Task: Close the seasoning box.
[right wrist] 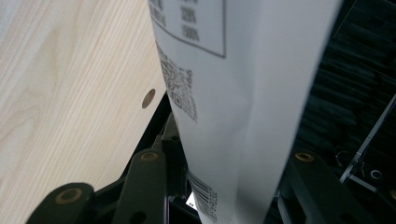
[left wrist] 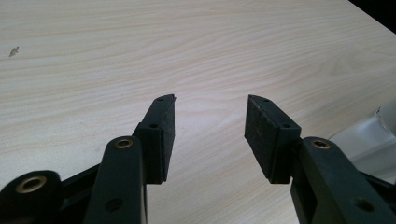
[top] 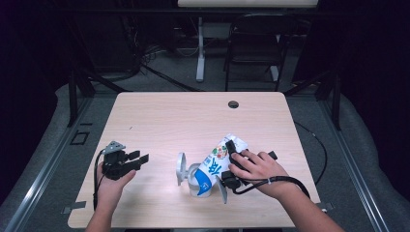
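fingers (right wrist: pixel 149 182) of the right gripper (top: pixel 231 162) pinch a carton (top: pixel 215 164), tipping it into a cup (top: pixel 196 181) near the table's (top: pixel 159 116) front edge; left gripper (left wrist: pixel 210 135) waits spread, empty.

Pale wooden table (top: pixel 159 121), grey holder (top: pixel 182 169).

My fingers (left wrist: pixel 163 135) are plain matte black with little brass rivets. The carton (top: pixel 216 164) I've got is white with blue lettering and a colourful printed patch, black barcode and QR squares on its back. The surface (top: pixel 169 121) is pale wood grain.
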The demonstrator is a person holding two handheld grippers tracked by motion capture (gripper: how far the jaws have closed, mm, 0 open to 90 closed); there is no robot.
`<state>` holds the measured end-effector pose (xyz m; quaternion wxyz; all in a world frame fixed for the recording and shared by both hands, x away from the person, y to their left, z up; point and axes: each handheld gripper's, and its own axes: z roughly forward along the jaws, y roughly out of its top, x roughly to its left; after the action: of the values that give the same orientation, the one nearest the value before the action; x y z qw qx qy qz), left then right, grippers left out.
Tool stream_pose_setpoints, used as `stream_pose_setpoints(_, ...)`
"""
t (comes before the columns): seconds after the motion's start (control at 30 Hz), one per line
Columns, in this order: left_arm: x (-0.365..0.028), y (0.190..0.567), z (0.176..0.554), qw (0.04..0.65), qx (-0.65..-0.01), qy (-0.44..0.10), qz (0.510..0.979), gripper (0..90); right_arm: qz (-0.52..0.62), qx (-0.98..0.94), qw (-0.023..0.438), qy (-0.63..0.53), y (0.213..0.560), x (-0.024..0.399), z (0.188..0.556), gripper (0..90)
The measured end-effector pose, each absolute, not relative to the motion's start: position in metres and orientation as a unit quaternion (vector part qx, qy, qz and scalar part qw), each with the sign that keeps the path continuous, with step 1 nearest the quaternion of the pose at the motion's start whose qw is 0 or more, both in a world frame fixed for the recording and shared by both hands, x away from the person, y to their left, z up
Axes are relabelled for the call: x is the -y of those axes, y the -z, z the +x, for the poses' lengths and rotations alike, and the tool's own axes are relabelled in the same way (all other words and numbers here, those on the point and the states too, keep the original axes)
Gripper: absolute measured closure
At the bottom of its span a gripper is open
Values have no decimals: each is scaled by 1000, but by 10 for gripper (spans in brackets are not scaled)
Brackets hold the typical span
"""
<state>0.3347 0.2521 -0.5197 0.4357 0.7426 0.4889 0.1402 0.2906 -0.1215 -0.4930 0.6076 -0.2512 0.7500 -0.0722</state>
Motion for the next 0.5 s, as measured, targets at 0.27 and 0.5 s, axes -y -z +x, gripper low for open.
stream_pose_setpoints(0.27,-252,520,335,435,-489,-140,743,534,-251,-750,608,70,493,122,290,633)
stream_pose_setpoints(0.5,-252,520,335,435,-490,-141,743,534,-251,-751,608,66,493,122,290,635)
